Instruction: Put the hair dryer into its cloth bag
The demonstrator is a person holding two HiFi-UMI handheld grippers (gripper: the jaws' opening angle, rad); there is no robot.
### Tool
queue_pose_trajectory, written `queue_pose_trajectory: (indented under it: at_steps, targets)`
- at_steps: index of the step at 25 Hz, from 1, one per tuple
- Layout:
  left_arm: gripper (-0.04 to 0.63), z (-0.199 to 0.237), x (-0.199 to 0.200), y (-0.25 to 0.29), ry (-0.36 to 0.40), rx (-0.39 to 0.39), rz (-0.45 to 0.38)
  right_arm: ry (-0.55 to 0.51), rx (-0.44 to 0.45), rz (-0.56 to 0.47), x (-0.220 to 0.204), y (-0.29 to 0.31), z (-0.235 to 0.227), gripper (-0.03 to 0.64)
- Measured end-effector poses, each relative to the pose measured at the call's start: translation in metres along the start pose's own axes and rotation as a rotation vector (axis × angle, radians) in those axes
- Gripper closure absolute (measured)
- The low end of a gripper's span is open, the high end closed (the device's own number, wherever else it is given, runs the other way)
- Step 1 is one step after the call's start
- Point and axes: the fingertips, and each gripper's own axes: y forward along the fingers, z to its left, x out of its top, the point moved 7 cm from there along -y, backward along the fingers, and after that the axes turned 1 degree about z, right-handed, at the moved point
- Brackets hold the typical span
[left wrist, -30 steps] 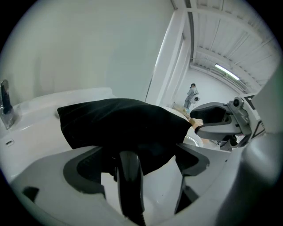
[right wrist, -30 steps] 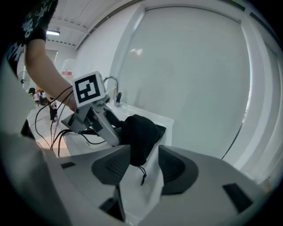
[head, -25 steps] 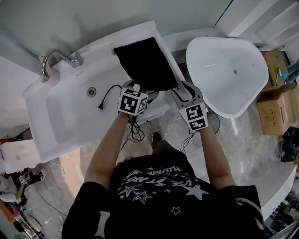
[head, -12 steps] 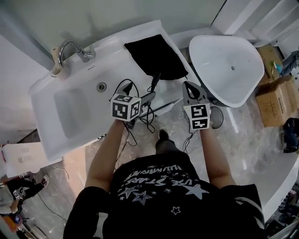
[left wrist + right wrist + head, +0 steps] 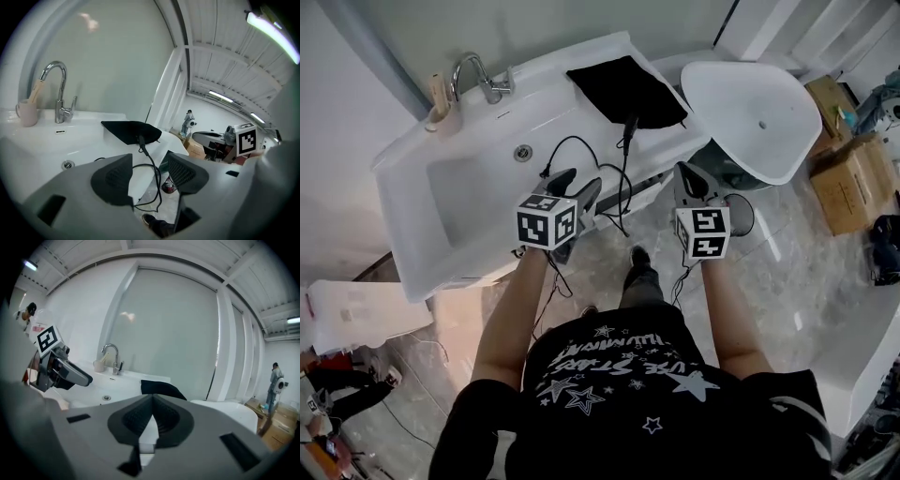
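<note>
Holding off the black cloth bag [image 5: 628,89], left tool [image 5: 579,180] just half-closed gripping nothing, right tool [image 5: 689,173] shut empty, next likely tucking in the dangling black power cord [image 5: 624,173].

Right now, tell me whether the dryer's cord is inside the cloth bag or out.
Out. The black cord leaves the cloth bag at its mouth, loops over the sink counter and hangs past its front edge.

Black cloth bag [image 5: 626,89] lies on the washbasin's [image 5: 441,187] right end; a black cord [image 5: 626,155] trails out.
</note>
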Motion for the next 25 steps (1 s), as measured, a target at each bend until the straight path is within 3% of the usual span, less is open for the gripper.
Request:
queue_pose_trajectory:
  at_steps: [4,8,12,18,25]
  targets:
    - [0.424,-0.008,-0.019,-0.043,0.018,-0.003,0.000,0.015,-0.014,0.004,-0.007,-0.042,0.032,0.611]
    - [0.579,-0.017,-0.030,-0.076,0.035,0.025,-0.029,0.004,-0.017,0.013,-0.014,-0.079,0.056,0.611]
    - [0.583,-0.016,-0.043,-0.095,0.004,0.041,-0.025,-0.017,-0.006,0.024,-0.014,-0.097,0.073,0.611]
    - [0.584,-0.041,-0.060,-0.096,0.117,0.054,-0.003,-0.028,0.001,0.033,-0.022,-0.136,0.073,0.611]
    - [0.584,-0.082,-0.068,-0.090,0.132,0.045,0.016,-0.017,0.023,0.025,-0.038,-0.166,0.062,0.611]
